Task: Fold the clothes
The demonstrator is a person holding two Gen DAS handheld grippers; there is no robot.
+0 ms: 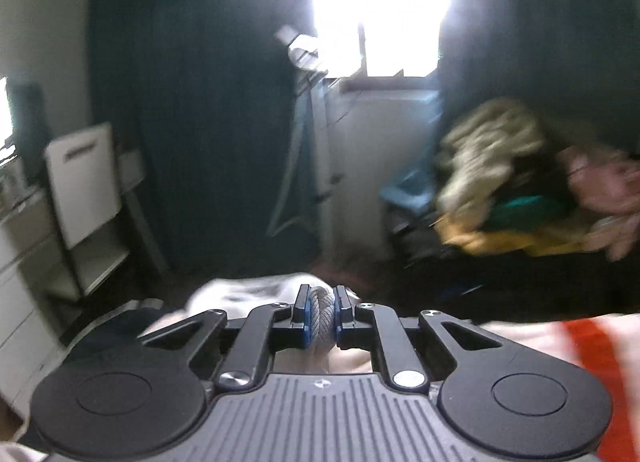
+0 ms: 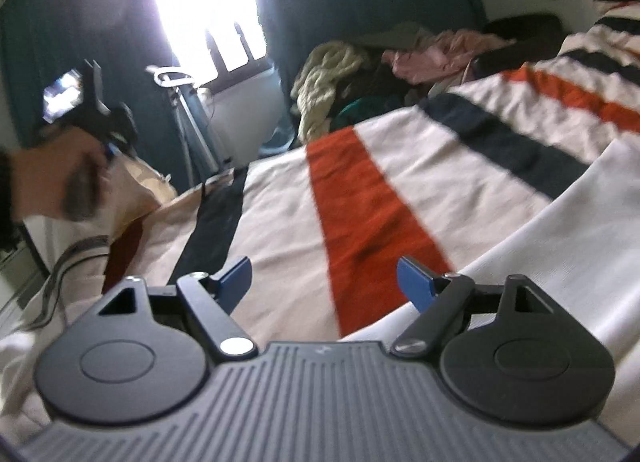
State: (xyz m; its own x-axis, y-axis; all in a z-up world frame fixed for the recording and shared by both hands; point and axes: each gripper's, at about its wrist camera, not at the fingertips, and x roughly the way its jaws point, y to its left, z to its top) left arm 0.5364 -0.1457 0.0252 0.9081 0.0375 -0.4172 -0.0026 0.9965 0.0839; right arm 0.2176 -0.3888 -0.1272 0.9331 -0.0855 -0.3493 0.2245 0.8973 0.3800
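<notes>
My left gripper [image 1: 322,316] is shut on a bunched grey-and-white ribbed edge of a garment [image 1: 320,314], lifted above the bed. More of that pale garment [image 1: 240,294] hangs blurred just beyond the fingers. In the right wrist view the left gripper [image 2: 110,144] is held up at the far left in a hand, with cream cloth [image 2: 136,182] hanging from it. My right gripper [image 2: 324,282] is open and empty, low over the striped bed cover [image 2: 360,198], with a white garment [image 2: 568,238] lying at its right.
A heap of clothes [image 2: 340,74] sits at the far end of the bed; it also shows in the left wrist view [image 1: 504,166]. A bright window [image 1: 380,6] and dark curtains stand behind. White shelving [image 1: 84,182] stands at the left.
</notes>
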